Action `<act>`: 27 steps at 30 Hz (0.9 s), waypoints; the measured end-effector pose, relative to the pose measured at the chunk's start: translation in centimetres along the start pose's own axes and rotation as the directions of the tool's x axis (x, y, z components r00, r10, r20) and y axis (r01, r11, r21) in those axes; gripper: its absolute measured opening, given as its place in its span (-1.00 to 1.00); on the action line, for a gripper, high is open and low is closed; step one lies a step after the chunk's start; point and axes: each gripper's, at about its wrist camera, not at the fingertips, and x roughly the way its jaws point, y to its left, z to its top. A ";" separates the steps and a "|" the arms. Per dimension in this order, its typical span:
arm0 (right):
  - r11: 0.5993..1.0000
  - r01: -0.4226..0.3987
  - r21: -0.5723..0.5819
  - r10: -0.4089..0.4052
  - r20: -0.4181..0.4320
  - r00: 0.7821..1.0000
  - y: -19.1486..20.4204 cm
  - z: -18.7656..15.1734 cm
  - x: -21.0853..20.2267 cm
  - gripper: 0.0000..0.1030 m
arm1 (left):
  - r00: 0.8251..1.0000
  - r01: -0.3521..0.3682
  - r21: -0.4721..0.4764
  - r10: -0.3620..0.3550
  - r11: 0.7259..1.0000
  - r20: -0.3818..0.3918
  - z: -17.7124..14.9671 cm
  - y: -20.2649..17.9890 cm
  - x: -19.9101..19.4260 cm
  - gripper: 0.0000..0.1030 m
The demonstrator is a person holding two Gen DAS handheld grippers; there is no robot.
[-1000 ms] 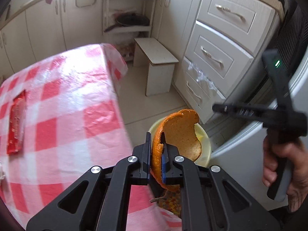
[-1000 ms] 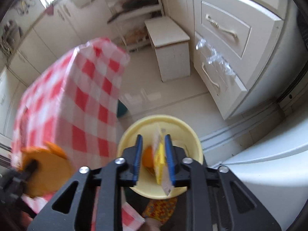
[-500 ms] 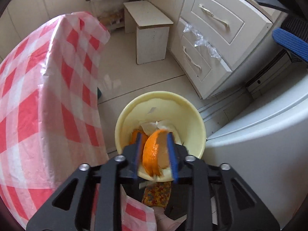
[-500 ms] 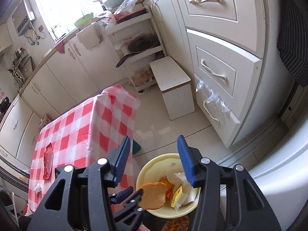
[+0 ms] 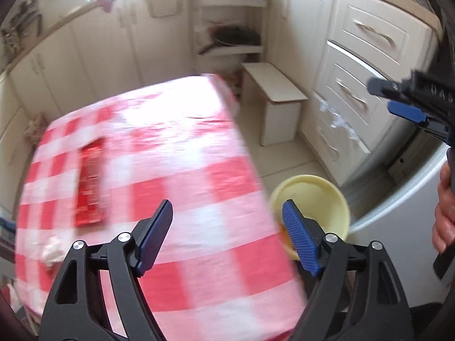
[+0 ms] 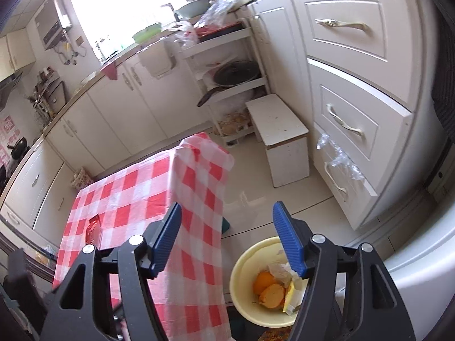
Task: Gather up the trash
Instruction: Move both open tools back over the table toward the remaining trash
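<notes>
both grippers empty, peels in the round yellow plastic bin (image 6: pixel 241 284)

the left gripper (image 5: pixel 227 236) and right gripper (image 6: pixel 227 241) have just been opening and now stand wide with nothing between their blue pads. 2 orange peel pieces (image 6: pixel 268 288) and crumpled paper scraps (image 6: pixel 281 270) lie in the bin beside the red and white checked table cloth (image 6: pixel 136 193). a flat red wrapper (image 5: pixel 89 182) rests on the cloth.

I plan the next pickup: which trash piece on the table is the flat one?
The red wrapper, lying flat on the tablecloth; the white wad is crumpled.

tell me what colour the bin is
Pale yellow; the bin shows best in the right wrist view.
</notes>
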 end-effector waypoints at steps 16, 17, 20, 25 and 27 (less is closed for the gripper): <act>0.964 -0.112 -0.242 0.089 -0.105 0.991 15.2 -3.3 4.4 0.37 | 0.985 -0.166 -0.240 0.171 0.956 0.001 -6.0 22.6 -4.9 0.57; 0.961 -0.120 -0.249 0.095 -0.112 0.989 15.9 -3.5 4.7 0.38 | 0.983 -0.175 -0.235 0.181 0.956 0.004 -6.1 22.8 -5.0 0.57; 0.950 -0.146 -0.277 0.111 -0.136 0.984 18.3 -4.4 5.5 0.39 | 0.974 -0.220 -0.207 0.227 0.953 0.011 -6.4 22.8 -5.2 0.57; 0.926 -0.160 -0.342 0.109 -0.164 0.980 21.4 -5.9 6.6 0.43 | 0.966 -0.245 -0.197 0.257 0.949 0.034 -6.7 23.6 -6.3 0.57; 0.919 -0.163 -0.359 0.106 -0.174 0.979 22.2 -6.2 7.1 0.43 | 0.962 -0.257 -0.192 0.269 0.947 0.039 -6.8 23.8 -6.5 0.57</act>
